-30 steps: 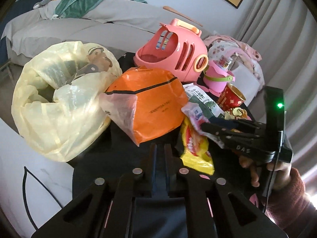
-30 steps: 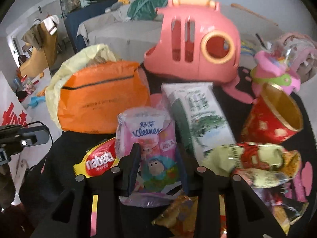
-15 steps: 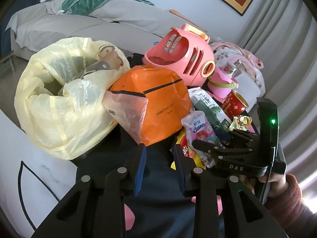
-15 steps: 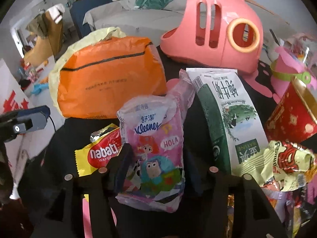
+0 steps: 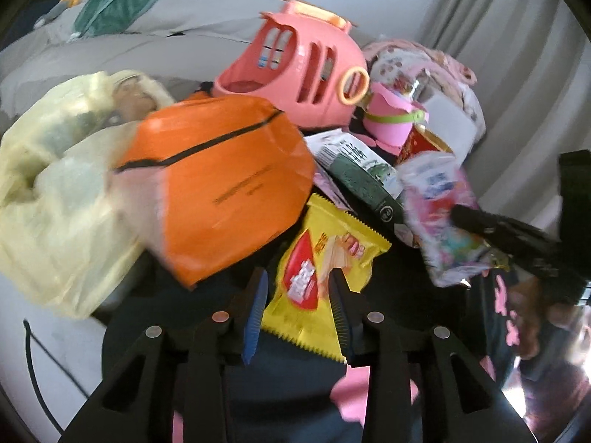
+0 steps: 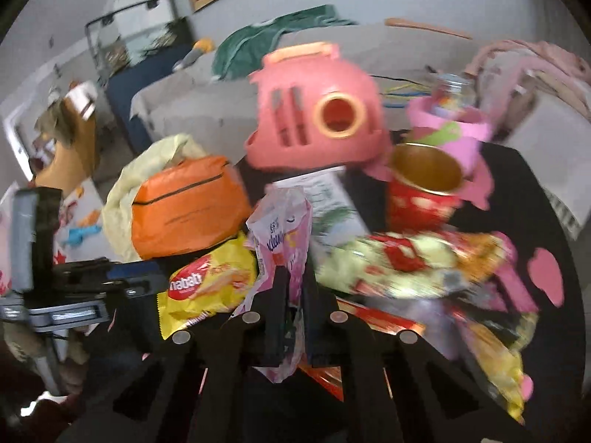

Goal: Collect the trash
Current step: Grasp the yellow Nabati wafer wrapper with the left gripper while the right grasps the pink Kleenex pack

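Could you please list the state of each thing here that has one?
Left gripper: jaws open around the wafer wrapper.
Right gripper: jaws shut on the tissue pack.
Pink Kleenex tissue pack: crumpled, pinched.
Yellow Nabati wafer wrapper: lying flat, ungripped.
Red paper cup: upright, open.

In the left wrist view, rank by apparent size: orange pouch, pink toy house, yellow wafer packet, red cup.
1. Orange pouch
2. Pink toy house; it sits farther back, so its true size may match the pouch
3. Yellow wafer packet, nearest the camera, so likely flattered
4. Red cup, partly hidden
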Demonstrator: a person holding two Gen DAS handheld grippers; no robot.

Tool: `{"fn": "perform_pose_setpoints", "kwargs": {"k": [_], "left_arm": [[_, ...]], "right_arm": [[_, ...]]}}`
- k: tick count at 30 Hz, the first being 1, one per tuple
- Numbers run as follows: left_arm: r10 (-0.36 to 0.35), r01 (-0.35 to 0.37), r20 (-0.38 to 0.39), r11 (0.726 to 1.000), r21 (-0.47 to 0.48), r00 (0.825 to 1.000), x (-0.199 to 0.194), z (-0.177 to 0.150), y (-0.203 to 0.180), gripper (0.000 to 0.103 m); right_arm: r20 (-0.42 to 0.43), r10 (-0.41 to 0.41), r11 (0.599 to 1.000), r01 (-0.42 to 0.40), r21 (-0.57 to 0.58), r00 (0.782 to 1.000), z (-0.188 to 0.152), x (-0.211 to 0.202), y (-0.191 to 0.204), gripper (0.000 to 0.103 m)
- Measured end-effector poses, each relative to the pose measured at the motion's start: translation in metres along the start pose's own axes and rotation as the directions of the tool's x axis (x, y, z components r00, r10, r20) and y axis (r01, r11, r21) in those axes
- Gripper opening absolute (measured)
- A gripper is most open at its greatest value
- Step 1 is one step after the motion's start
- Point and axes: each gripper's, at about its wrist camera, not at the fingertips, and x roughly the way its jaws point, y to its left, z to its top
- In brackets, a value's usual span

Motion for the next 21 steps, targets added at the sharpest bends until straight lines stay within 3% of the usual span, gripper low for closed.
{"fn": "perform_pose_setpoints", "kwargs": {"k": [8,14,21], "left_arm": [[0.085,-0.080,-0.061,0.993,0.088,0.994,0.042,0.011,-0.017,0.036],[0.172,-0.163,-0.046,0.974,0.155,0.984,0.047,0.006,-0.031,0.037],[0.160,-0.150,-0.077,0.981,0.123,0.984,0.045,0.009,-0.026,0.037]], "right_arm": [[0.020,-0.033,0.999,0.032,0.037,0.999,-0.019,-0.015,-0.021,0.007],[0.035,-0.045,0.998,0.044,0.033,0.998,-0.027,-0.014,-0.023,0.007],[0.069,-0.072,0.997,0.070,0.023,0.995,-0.031,-0.025,-0.021,0.007]]}}
